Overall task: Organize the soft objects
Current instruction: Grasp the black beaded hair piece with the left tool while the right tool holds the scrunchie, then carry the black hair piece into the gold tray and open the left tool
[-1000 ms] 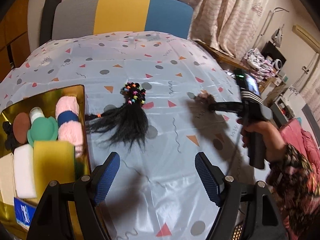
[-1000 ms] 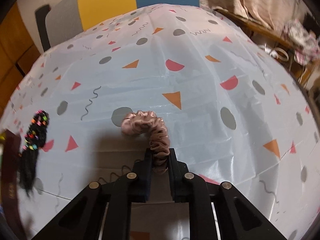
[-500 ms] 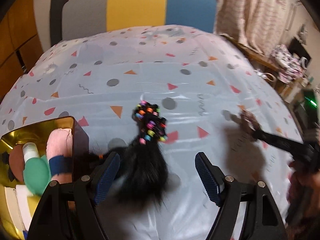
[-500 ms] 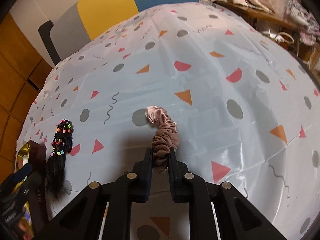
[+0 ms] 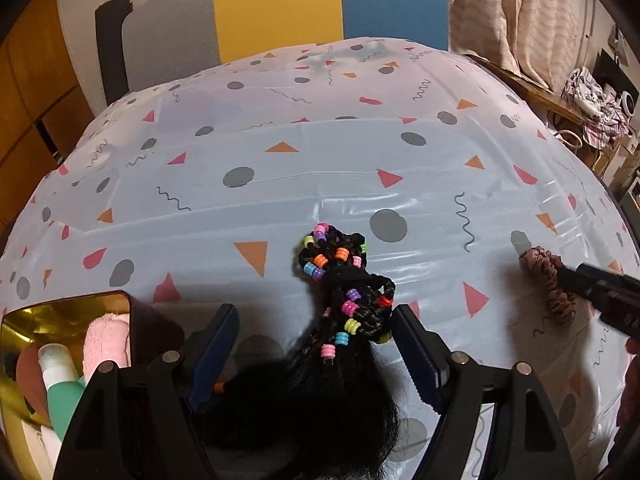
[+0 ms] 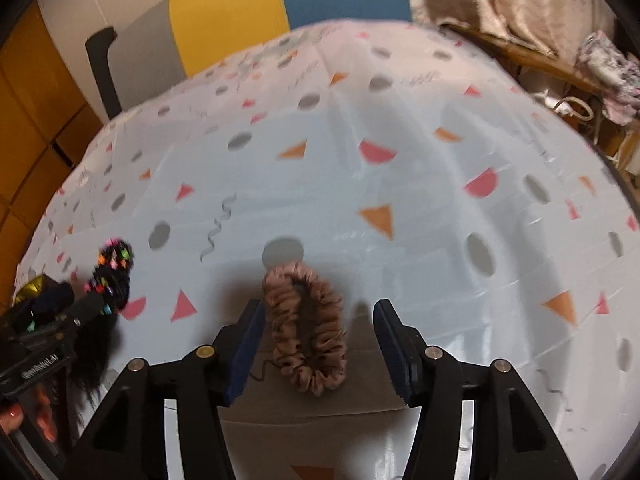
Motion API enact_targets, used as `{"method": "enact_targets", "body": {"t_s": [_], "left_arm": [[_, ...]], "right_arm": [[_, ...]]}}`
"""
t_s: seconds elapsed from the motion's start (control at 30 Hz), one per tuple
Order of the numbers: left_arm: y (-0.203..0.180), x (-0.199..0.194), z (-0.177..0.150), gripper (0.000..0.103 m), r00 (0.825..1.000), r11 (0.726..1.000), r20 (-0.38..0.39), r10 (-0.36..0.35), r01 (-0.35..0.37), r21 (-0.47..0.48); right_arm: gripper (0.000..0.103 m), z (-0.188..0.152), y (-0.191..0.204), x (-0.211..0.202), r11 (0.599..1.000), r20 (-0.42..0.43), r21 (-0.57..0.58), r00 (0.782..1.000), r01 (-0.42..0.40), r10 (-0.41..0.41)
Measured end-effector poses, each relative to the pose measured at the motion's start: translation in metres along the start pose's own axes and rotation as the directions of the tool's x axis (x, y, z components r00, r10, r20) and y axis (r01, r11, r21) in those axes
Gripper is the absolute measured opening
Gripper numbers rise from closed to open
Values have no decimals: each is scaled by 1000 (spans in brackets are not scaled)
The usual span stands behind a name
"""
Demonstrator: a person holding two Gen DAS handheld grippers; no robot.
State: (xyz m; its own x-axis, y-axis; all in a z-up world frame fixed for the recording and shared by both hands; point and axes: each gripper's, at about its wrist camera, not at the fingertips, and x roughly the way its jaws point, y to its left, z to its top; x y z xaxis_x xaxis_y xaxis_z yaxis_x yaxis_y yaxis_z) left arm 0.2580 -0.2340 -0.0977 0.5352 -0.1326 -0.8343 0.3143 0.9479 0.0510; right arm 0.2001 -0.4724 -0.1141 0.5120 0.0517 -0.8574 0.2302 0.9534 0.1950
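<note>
Dusty-pink ruched fabric scrunchie [image 6: 308,328] lies flat as an open loop on the pale plastic tablecloth printed with grey dots and orange and pink triangles [image 6: 420,216]. Right gripper [image 6: 318,344] straddles it; jaws have just been opening, pads clear of the fabric on both sides, nothing held. Cloth beyond and to the right of the scrunchie is bare.

Black hairpiece with braids and coloured plastic beads [image 5: 344,308] lies on the cloth to the left, well apart from the scrunchie. Left gripper [image 5: 316,354] is wide open over it, hair between the pads; right pad just beside the beaded braid, contact unclear.

Gold-lined open box [image 5: 60,312] at the left table edge, near the hairpiece, holds a pink rolled towel [image 5: 106,344].
</note>
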Motion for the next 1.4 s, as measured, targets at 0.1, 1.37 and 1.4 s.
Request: {"method": "enact_targets", "body": {"t_s": [0.1,1.37,1.4], "left_arm": [[-1,2,0,80,1000,1000,7,-6,6,6],[10,-54,-50,33,967,965,49,-250,253,-74],[11,-58,-53,33,965,963,56,-255,259,-74]], "right_arm": [[54,-5,2,13,1000,-48,-3,999,2,-2],[23,-9,9,-1,999,-53,11,998,-34,35],[23,-9,9,-1,999,-51,9,998,-35,35]]}}
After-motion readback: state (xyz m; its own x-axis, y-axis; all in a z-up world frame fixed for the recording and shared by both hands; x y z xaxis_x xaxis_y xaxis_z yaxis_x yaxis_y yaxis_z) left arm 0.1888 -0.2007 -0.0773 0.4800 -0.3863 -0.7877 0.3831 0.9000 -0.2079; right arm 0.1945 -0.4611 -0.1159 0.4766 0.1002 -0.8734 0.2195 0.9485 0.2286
